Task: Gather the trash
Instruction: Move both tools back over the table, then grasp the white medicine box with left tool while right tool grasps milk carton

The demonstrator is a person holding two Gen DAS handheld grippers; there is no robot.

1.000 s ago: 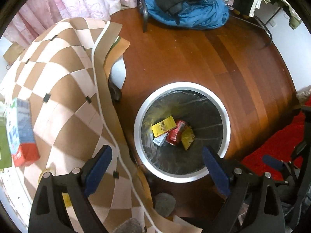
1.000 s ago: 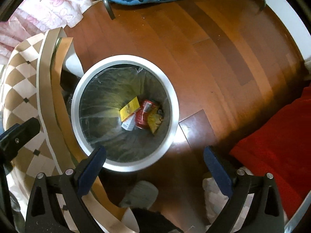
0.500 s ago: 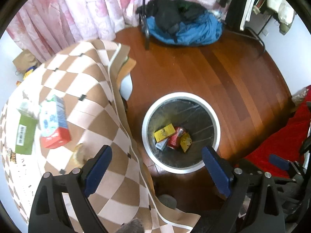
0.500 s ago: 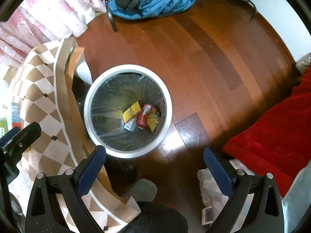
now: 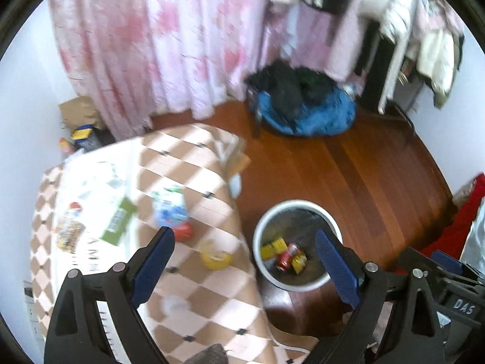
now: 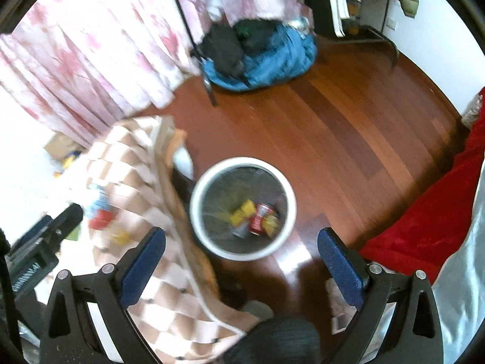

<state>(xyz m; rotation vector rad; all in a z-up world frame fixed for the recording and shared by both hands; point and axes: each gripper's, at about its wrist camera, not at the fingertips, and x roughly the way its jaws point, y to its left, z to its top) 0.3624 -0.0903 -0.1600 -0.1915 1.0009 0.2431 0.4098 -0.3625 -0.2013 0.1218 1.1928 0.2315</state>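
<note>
A white round trash bin (image 5: 263, 221) stands on the wooden floor beside the table, and shows in the right wrist view (image 6: 198, 194). It holds a yellow box (image 5: 271, 247), a red can (image 5: 286, 259) and a yellow wrapper (image 5: 298, 262). On the checkered tablecloth (image 5: 194, 291) lie a blue-and-red carton (image 5: 171, 212), a green packet (image 5: 116, 224), a yellow tape roll (image 5: 215, 259) and a colourful wrapper (image 5: 68, 233). My left gripper (image 5: 244, 268) is open and empty, high above the table edge. My right gripper (image 6: 241, 265) is open and empty, high above the bin.
Pink curtains (image 5: 157, 39) hang behind the table. A blue and black pile of clothes (image 5: 300, 109) lies on the floor by a chair leg. A red blanket (image 6: 439, 218) lies at the right. A cardboard box (image 5: 80, 110) sits in the left corner.
Both grippers have risen and pulled back from the bin, so it looks smaller. The left view now takes in more of the table and its trash.
</note>
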